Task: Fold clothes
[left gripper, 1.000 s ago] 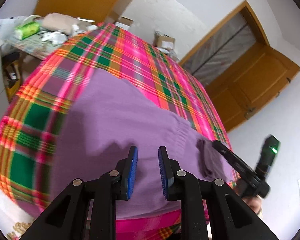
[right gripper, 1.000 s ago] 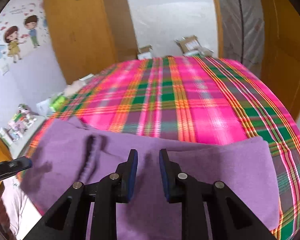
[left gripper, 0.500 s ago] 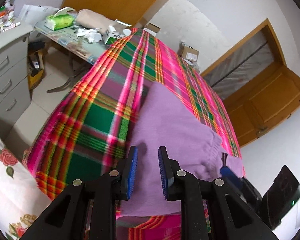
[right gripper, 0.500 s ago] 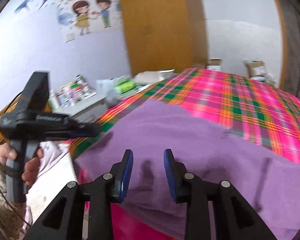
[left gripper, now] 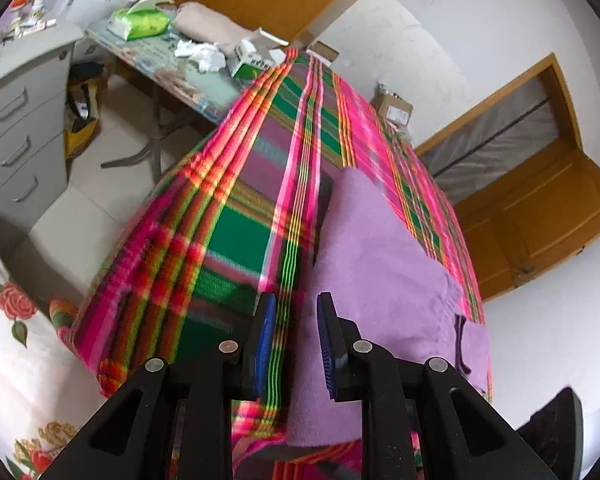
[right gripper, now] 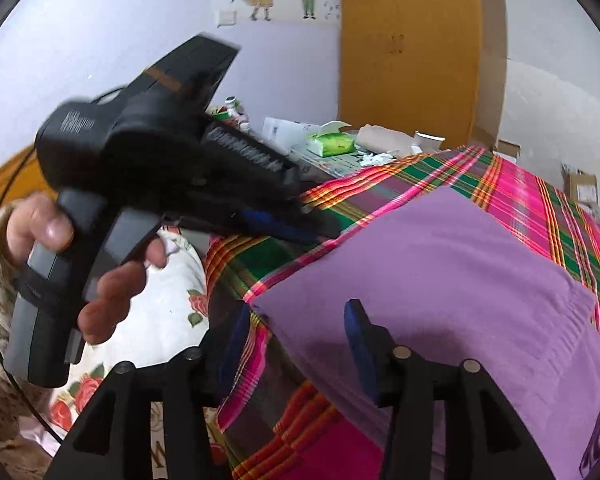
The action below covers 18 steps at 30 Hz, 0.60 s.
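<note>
Your left gripper (left gripper: pixel 292 340): jaws a narrow gap apart, holding nothing, astride the near left edge of the purple garment (left gripper: pixel 380 264), over the plaid bedspread (left gripper: pixel 228 240). Whether the pads touch cloth, cannot tell.

Your right gripper (right gripper: pixel 296 344): jaws wide apart, empty, bracketing the garment's near left corner.

Garment lies flat on the bed, in a squared block with a ribbed band at its right side; this could be partly folded or simply laid out.

Risks, as I judge them: both grippers crowd the same corner, so they could knock each other. A low bite could catch the bedspread along with the garment. The garment sits close to the bed's near edge, so a pull towards you could drag it off.
</note>
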Motion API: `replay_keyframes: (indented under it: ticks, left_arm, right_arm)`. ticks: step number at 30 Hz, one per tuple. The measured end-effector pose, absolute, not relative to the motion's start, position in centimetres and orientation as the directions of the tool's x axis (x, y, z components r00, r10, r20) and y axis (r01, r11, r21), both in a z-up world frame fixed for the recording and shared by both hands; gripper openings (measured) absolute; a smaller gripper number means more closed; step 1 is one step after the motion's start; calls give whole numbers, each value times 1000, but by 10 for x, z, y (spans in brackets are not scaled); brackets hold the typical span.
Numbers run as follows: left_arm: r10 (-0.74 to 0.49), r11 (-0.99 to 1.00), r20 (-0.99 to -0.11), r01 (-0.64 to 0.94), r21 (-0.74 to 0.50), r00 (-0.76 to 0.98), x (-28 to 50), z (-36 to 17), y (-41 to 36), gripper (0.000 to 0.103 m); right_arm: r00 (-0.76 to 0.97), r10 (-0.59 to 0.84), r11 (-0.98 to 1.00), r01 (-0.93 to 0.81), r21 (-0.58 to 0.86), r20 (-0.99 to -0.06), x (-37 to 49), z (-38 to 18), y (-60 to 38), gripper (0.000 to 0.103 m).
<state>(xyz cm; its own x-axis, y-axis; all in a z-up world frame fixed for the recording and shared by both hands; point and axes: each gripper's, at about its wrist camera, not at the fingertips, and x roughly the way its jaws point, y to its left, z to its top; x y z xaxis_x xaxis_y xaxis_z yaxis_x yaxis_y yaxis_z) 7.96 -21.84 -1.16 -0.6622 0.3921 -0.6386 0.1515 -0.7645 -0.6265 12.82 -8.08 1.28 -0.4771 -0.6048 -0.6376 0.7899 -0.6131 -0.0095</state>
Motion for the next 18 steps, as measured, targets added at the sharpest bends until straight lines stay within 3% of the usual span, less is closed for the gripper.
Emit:
replay_keyframes:
  ticks: [5, 8, 18]
  left_arm:
    - [415, -763, -654, 149, -629, -633, 65, -15, -219, 22]
    - [442, -775, -657, 108, -622, -611, 56, -14, -214, 34]
    - [501, -764, -666, 79, -640, -552, 13, -20, -208, 34]
  right_arm:
    - [-522, -549, -631, 771, -85, -652, 131, 4, -94, 51]
    - [-550, -525, -636, 761, -130, -649, 134, 1, -99, 51]
    - [-560, -524, -655, 747, -116, -642, 137, -1, -97, 51]
